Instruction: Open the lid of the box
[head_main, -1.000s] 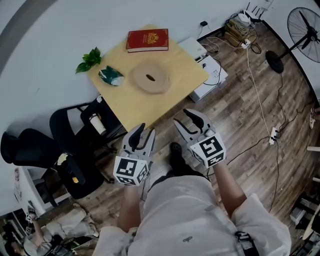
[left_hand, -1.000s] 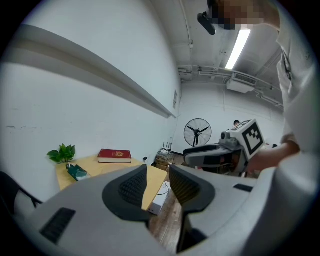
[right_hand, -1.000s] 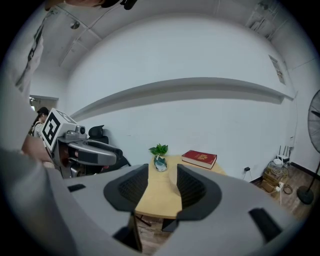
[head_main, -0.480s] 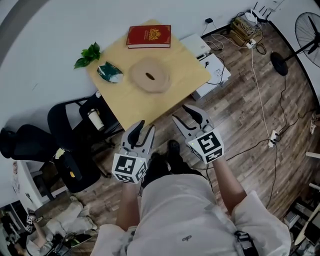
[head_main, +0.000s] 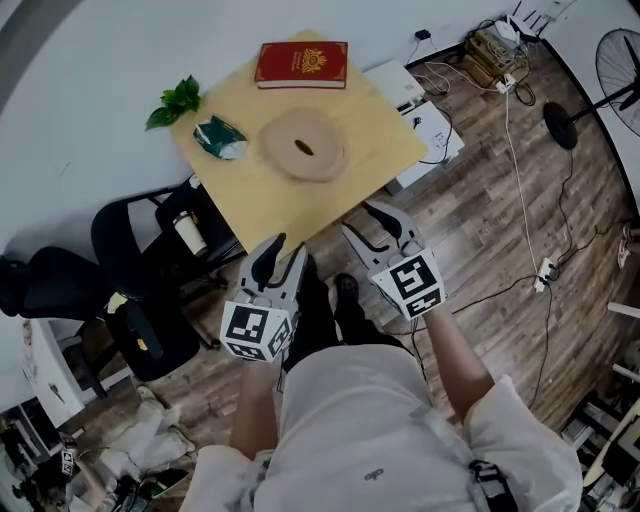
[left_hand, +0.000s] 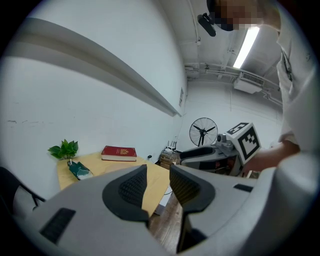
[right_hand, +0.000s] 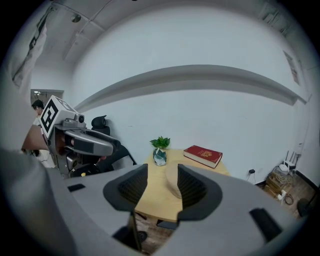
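A red, book-shaped box (head_main: 302, 63) lies closed at the far edge of the light wooden table (head_main: 260, 200). In front of it sits a round wooden lid (head_main: 305, 146) with a slot in its middle. My left gripper (head_main: 287, 250) hovers just off the table's near corner, jaws a little apart and empty. My right gripper (head_main: 362, 222) hangs over the floor by the near edge, also open with nothing in it. In the left gripper view the red box (left_hand: 119, 153) is far beyond the left gripper (left_hand: 158, 172). In the right gripper view the right gripper (right_hand: 162, 172) frames the round lid (right_hand: 172, 180).
A small green plant (head_main: 176, 103) and a green packet (head_main: 220, 137) sit at the table's left. A black chair (head_main: 130, 250) with a cup (head_main: 190, 233) stands left of the table. A white unit (head_main: 420, 110), cables (head_main: 515, 150) and a fan (head_main: 620, 70) occupy the floor at right.
The person has stepped slightly toward the table, so both grippers are a bit nearer its near edge. Both pairs of jaws stay apart and empty.
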